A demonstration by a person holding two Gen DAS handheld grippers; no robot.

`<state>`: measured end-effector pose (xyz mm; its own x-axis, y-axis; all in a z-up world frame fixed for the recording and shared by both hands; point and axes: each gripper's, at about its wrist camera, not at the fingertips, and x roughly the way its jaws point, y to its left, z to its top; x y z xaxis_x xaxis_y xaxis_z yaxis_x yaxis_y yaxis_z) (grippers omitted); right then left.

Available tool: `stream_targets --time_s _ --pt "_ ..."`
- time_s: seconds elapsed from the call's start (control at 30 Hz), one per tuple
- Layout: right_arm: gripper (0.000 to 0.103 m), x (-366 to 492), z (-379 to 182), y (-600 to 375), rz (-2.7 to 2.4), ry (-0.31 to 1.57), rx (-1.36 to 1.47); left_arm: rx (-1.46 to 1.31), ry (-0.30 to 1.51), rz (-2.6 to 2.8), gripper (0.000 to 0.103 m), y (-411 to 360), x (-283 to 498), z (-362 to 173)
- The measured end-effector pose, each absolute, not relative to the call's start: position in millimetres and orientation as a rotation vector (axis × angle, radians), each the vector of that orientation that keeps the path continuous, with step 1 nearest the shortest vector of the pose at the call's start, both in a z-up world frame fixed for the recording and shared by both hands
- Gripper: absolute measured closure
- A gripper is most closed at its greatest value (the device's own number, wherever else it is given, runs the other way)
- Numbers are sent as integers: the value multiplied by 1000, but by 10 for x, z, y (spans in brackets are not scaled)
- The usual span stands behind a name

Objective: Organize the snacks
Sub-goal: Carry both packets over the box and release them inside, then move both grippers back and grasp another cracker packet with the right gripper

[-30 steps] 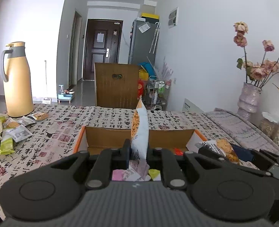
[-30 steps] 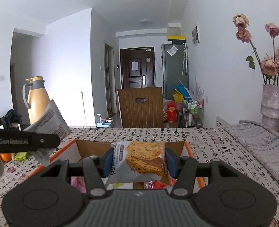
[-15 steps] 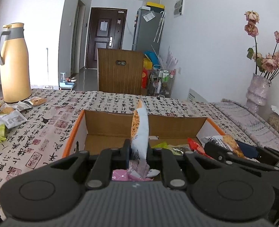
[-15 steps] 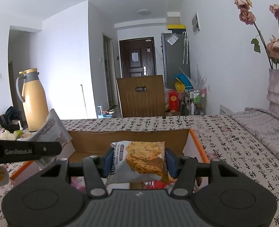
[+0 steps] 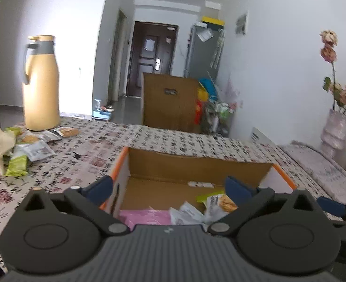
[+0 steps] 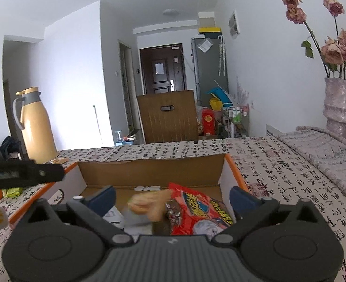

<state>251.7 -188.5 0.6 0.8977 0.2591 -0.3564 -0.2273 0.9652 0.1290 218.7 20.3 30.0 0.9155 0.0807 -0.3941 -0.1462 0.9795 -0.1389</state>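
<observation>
The table (image 5: 173, 138) carries a box (image 5: 196, 164) near its front edge. Both grippers, left (image 5: 169, 186) and right (image 6: 171, 198), hang over the box with jaws opening and clamping nothing. A blurred snack pack (image 6: 147, 205) lies between the right jaws, beside a red bag (image 6: 196, 211). More packs (image 5: 32, 145) lie by the jug (image 5: 41, 82) at the table's left edge.

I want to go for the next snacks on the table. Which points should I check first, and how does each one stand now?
1. Left tool free of any packet: ok, jaws opening, nothing between them.
2. Right tool free: ok, jaws opening; the blurred cracker packet is dropping clear.
3. Packets land inside the cardboard box: ok.
4. Room left in the box: ok, bare floor at the back.
5. Loose snacks waiting beside the yellow jug: ok.
6. Cracker packet settled: cannot tell, blurred.
</observation>
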Motion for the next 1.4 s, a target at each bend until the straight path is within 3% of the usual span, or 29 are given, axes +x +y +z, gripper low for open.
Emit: stream_targets --time_s 0.73,1.4 --pt "0 2394 156 -1888 243 343 61 -156 385 128 0 176 2098 423" --pt "0 1711 245 -1998 239 354 40 -143 405 128 0 196 1488 438"
